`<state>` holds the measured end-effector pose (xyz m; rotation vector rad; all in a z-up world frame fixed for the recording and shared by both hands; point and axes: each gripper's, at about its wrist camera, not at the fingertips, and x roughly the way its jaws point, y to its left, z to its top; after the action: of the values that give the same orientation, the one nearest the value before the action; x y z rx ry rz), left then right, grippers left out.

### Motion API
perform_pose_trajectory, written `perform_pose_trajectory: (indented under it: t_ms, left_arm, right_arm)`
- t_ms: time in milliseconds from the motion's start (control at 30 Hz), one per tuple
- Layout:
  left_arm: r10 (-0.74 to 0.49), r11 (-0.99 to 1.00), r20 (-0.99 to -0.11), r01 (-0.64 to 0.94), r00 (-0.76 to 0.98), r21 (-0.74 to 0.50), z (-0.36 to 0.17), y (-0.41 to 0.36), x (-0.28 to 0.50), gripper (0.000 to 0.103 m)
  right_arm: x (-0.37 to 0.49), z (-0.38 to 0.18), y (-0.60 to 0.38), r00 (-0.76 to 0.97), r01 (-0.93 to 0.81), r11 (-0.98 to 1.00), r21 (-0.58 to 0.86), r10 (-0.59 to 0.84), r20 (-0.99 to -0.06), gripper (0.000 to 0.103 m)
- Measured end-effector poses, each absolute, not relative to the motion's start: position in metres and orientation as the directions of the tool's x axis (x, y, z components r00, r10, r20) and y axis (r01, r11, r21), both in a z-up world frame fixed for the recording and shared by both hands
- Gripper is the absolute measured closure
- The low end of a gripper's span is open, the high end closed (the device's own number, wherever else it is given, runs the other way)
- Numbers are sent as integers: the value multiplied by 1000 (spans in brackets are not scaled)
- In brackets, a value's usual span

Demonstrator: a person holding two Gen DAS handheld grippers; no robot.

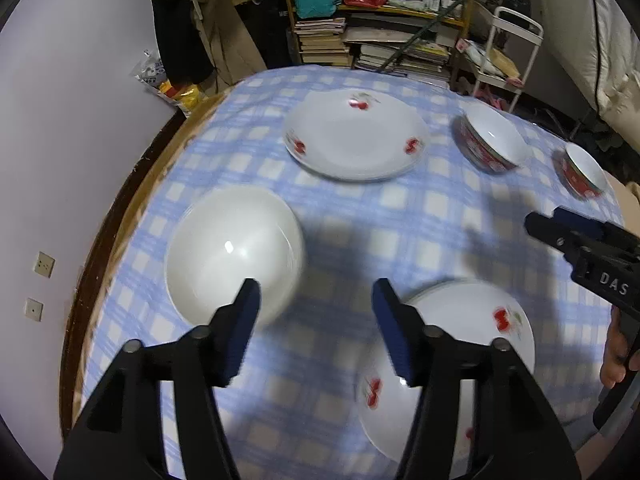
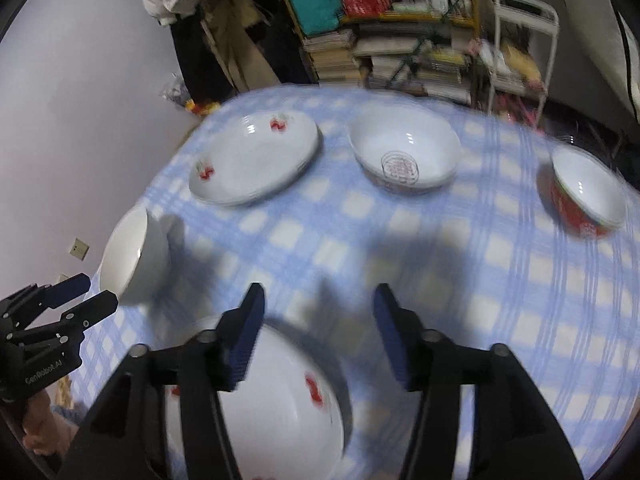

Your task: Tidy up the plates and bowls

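Note:
On the blue checked tablecloth (image 1: 360,216) lie a cherry-print plate (image 1: 356,134) at the back, a plain white dish (image 1: 234,256) at the left and a second cherry-print plate (image 1: 472,320) close in front. Two red-sided bowls (image 1: 490,142) (image 1: 584,172) stand at the right. My left gripper (image 1: 316,286) hangs open above the cloth, between the white dish and the near plate, with nothing in it. My right gripper (image 2: 318,294) is open too and holds nothing, above the near cherry plate (image 2: 288,400). The right wrist view also shows the big bowl (image 2: 404,152), the small bowl (image 2: 588,196) and the left gripper (image 2: 98,290).
The round table's wooden edge (image 1: 120,208) runs close to the wall at the left. Behind the table stand a shelf with stacked books (image 1: 324,40) and a white trolley (image 1: 512,56). A hand (image 1: 616,356) holds the right gripper (image 1: 546,220) at the right border.

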<state>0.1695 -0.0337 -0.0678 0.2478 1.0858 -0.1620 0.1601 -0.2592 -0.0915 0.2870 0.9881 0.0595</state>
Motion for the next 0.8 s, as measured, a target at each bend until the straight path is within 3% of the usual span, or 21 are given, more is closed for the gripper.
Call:
perform_pose_trajectory:
  t_ms: [33,133,400,600,700,800]
  left_arm:
    - [4,962,-889,241,458,128,-67,-31,182,26]
    - [30,961,-884,229,466,153,-67,-28,210,19]
    - [76,970,-907,179,413,163,-83,-15,286,19]
    - [48,985,-939,143,339,102,-104,-4,330,19]
    - [37,989,-948,123,317,80,-114,1,346,19]
    - [27,992,-954,110,299,62,-122,2,361,19]
  right_arm:
    - [170,-89,-257,562,78,966,248,163,-811,26]
    - [197,-82,-255,577,69,966,251,166,-800,15]
    - [278,-84,-259,559,93,954,283,185,-808,14]
    - [319,-92,-260,524,74,952,296,216,-824,14]
    - [336,-98,-257,503,64,958,281,212,-838,24]
    - [350,-107,-251,457,46,960,277,226,-860,25]
